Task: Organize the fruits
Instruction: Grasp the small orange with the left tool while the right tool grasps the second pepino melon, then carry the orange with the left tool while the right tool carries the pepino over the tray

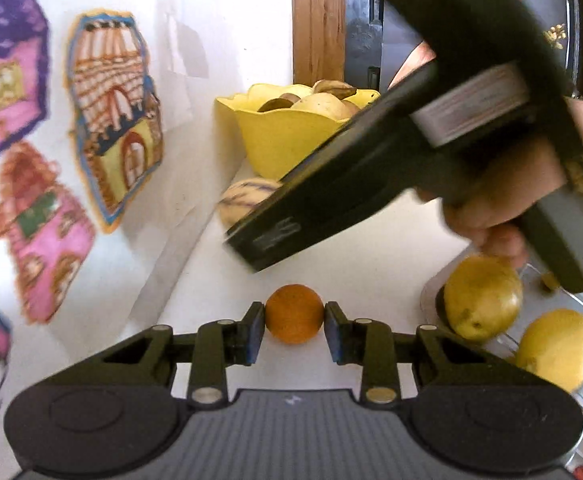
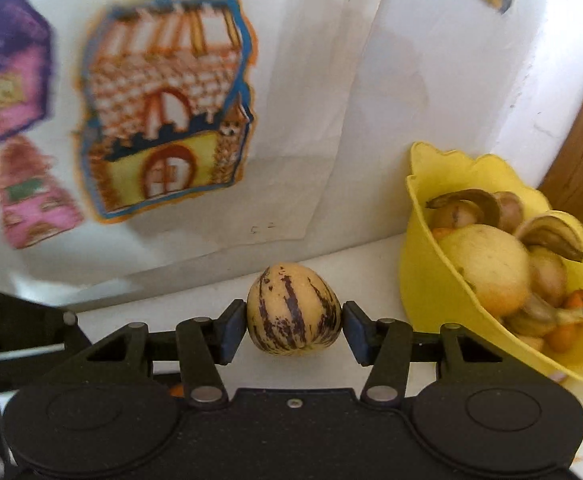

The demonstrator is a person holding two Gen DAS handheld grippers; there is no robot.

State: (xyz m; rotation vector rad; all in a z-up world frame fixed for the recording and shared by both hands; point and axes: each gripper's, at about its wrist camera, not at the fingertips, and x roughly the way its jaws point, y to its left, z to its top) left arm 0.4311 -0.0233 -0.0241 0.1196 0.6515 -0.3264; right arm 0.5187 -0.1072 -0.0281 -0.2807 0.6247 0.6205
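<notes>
My left gripper (image 1: 294, 322) is shut on a small orange fruit (image 1: 294, 312), its blue pads pressing both sides, low over the white table (image 1: 371, 240). My right gripper (image 2: 294, 322) is shut on a cream fruit with purple stripes (image 2: 293, 310); the same striped fruit (image 1: 239, 200) shows in the left wrist view beside the wall. A yellow bowl (image 2: 423, 264) piled with fruit and dark banana pieces stands just right of the right gripper. In the left wrist view the yellow bowl (image 1: 267, 140) sits behind the striped fruit.
A hand (image 1: 503, 200) holds the right gripper's black housing (image 1: 371, 168), which crosses the left wrist view diagonally. Two yellow fruits (image 1: 481, 298) (image 1: 557, 348) lie on a clear tray (image 1: 431, 300) at the right. A white wall with house drawings (image 1: 111, 112) borders the table.
</notes>
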